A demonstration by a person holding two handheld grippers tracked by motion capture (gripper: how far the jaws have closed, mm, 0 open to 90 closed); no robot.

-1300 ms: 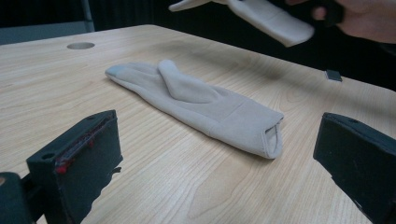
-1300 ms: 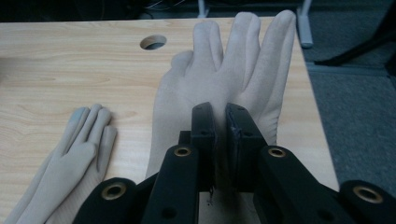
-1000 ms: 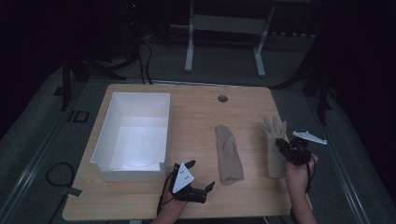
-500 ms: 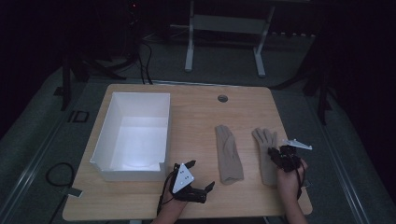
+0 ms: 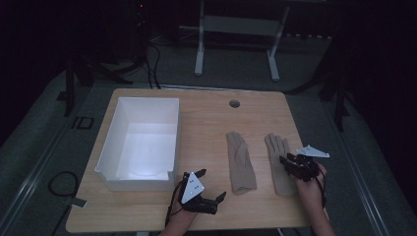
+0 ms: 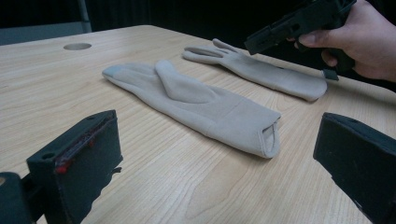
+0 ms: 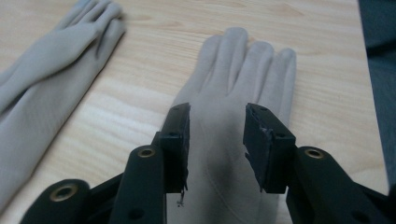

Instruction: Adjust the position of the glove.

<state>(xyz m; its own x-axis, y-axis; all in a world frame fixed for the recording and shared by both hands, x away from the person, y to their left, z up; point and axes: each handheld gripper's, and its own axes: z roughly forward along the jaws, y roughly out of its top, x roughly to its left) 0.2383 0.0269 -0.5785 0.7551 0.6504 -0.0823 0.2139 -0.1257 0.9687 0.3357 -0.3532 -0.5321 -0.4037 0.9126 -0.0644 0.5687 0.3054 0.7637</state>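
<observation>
Two beige gloves lie flat on the wooden table (image 5: pixel 206 123). The left glove (image 5: pixel 241 162) (image 6: pixel 201 102) (image 7: pixel 46 70) rests mid-table with its cuff toward the front. The right glove (image 5: pixel 275 147) (image 7: pixel 247 70) lies beside it, fingers pointing away. My right gripper (image 5: pixel 286 164) (image 7: pixel 217 135) hovers low over that glove's palm. Its jaws have just been opening and stand apart, with the glove beneath them and not pinched. My left gripper (image 5: pixel 212 184) (image 6: pixel 217 158) rests near the front edge, wide open, aimed at the left glove's cuff with nothing between its jaws.
A white open box (image 5: pixel 115 132) stands on the table's left half. A round cable hole (image 5: pixel 234 103) sits near the far edge. Beyond the table, on the dark floor, stands a metal frame (image 5: pixel 236 29).
The right gripper has come down and leftward with the right glove, which was raised at the cuff and now lies flat. Its jaws have parted off the glove. The left gripper has stayed put.
</observation>
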